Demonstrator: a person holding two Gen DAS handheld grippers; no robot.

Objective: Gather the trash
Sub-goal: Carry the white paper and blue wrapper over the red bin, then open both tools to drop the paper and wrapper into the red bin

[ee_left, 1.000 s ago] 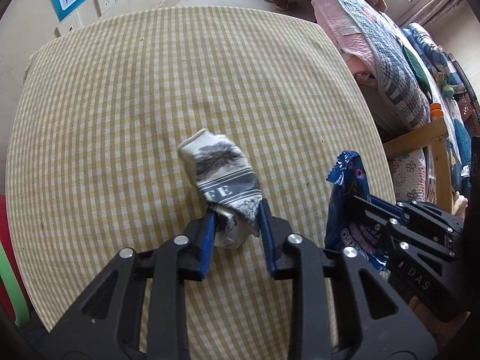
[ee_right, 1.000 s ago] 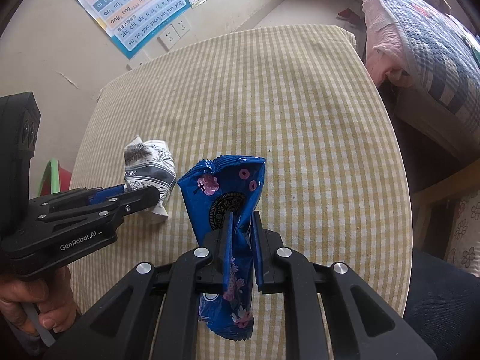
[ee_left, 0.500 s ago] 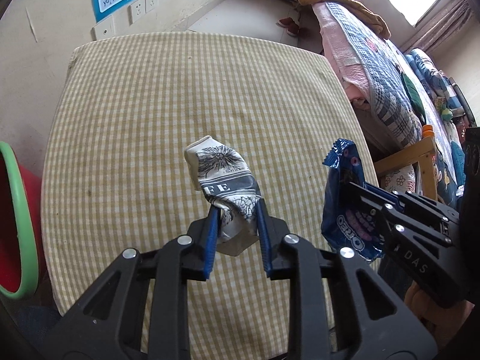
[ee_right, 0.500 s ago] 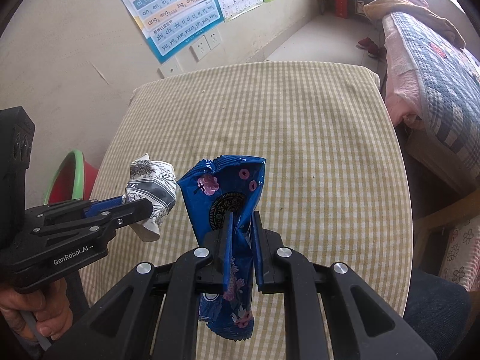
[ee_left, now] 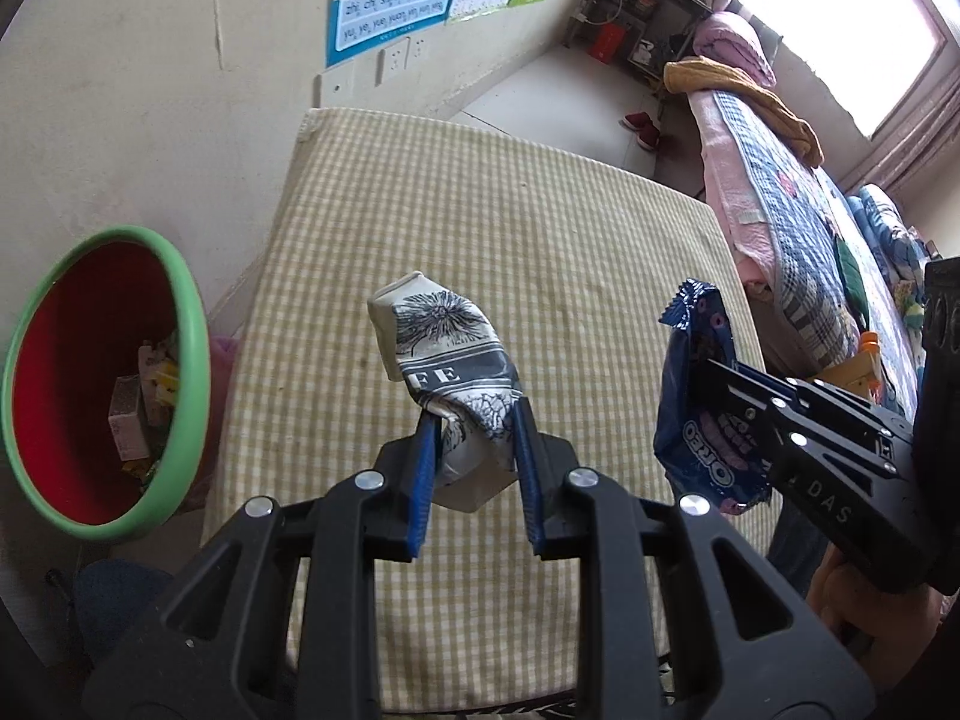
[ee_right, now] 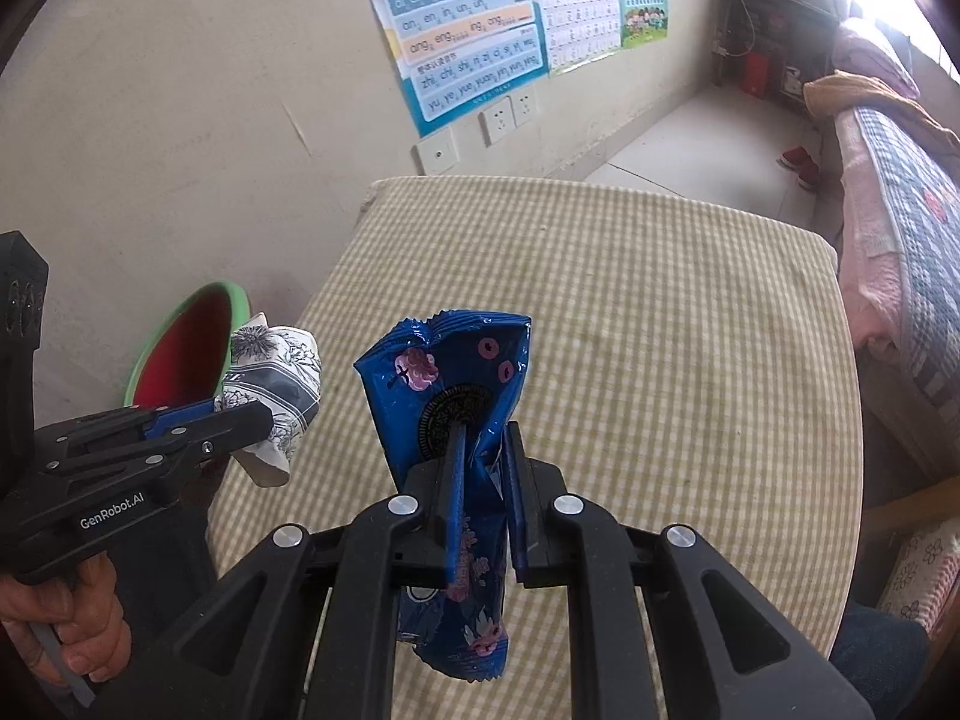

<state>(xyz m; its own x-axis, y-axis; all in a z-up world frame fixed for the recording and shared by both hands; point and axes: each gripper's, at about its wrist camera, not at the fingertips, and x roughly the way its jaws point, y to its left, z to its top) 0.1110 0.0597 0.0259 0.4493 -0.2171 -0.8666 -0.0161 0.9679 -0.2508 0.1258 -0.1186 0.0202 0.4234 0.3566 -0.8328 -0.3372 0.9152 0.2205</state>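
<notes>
My left gripper point(ee_left: 474, 420) is shut on a crumpled white paper cup point(ee_left: 447, 354) with black print, held in the air above the checked table point(ee_left: 540, 228). My right gripper point(ee_right: 485, 429) is shut on a blue Oreo wrapper point(ee_right: 447, 384), also lifted off the table. In the left wrist view the wrapper point(ee_left: 699, 414) hangs to the right of the cup. The right wrist view shows the cup point(ee_right: 276, 384) at the left, in front of the bin. A red bin with a green rim point(ee_left: 198, 348) stands on the floor left of the table, with some trash inside.
A beige wall with alphabet posters point(ee_right: 468, 36) and sockets point(ee_right: 510, 111) runs behind the table. A bed with a quilt point(ee_left: 798, 216) lies to the right. A hand point(ee_right: 66, 618) grips the left gripper's handle. A wooden chair point(ee_left: 858, 366) stands at the right.
Both grippers have risen and pulled back from the table with their trash. The views have swung left, and the red bin has come into sight beside the table.
</notes>
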